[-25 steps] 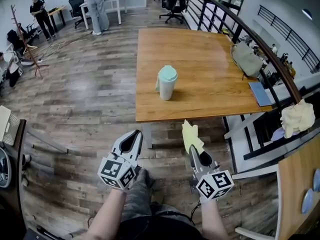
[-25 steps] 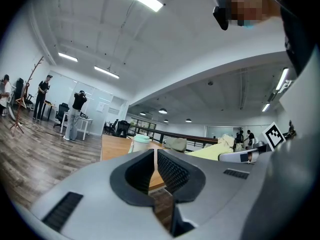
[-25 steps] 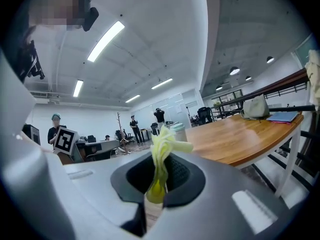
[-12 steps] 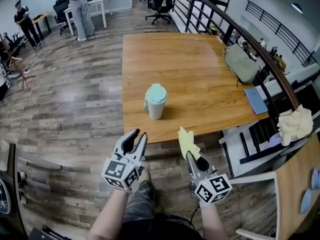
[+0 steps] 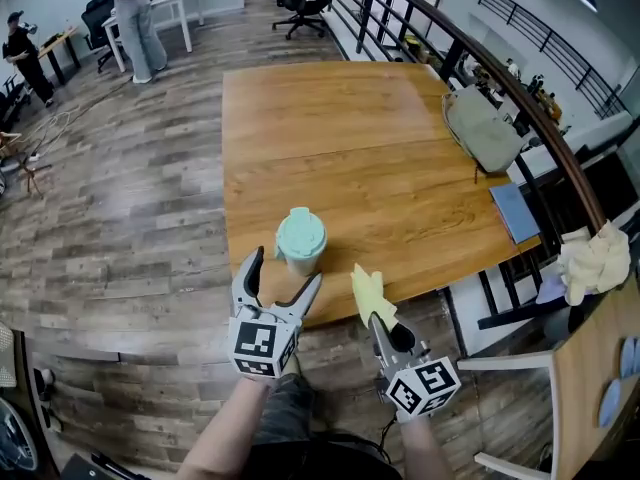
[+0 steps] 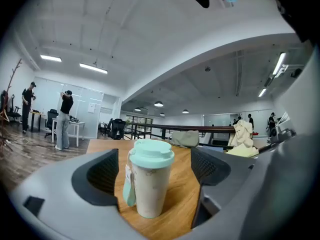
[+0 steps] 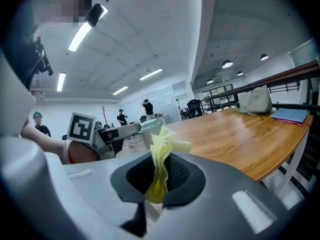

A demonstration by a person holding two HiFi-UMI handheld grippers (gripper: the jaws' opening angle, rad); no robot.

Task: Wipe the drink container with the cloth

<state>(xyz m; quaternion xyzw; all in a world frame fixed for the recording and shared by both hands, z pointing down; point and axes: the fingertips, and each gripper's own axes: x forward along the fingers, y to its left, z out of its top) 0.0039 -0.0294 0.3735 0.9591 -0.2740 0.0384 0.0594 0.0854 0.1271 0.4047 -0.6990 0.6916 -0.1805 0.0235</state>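
Observation:
A cream drink container with a mint lid (image 5: 300, 239) stands upright near the front edge of the wooden table (image 5: 380, 158). My left gripper (image 5: 282, 276) has just been opening its jaws, which now stand wide on either side of the container (image 6: 149, 184) without touching it. My right gripper (image 5: 378, 318) hovers just off the table's front edge, to the right of the container, shut on a yellow cloth (image 5: 366, 290). In the right gripper view the cloth (image 7: 162, 144) sticks up from the shut jaws, with the container's lid (image 7: 150, 127) behind it.
A grey bag (image 5: 482, 133) and a blue notebook (image 5: 515, 211) lie at the table's right side. A black railing (image 5: 520, 88) runs along the right, with a cream cloth (image 5: 597, 265) draped on it. People stand by desks at the far left (image 5: 130, 18).
Both grippers have moved forward to the table's front edge. The left jaws went from shut to wide open and now flank the container. The right gripper still holds the cloth.

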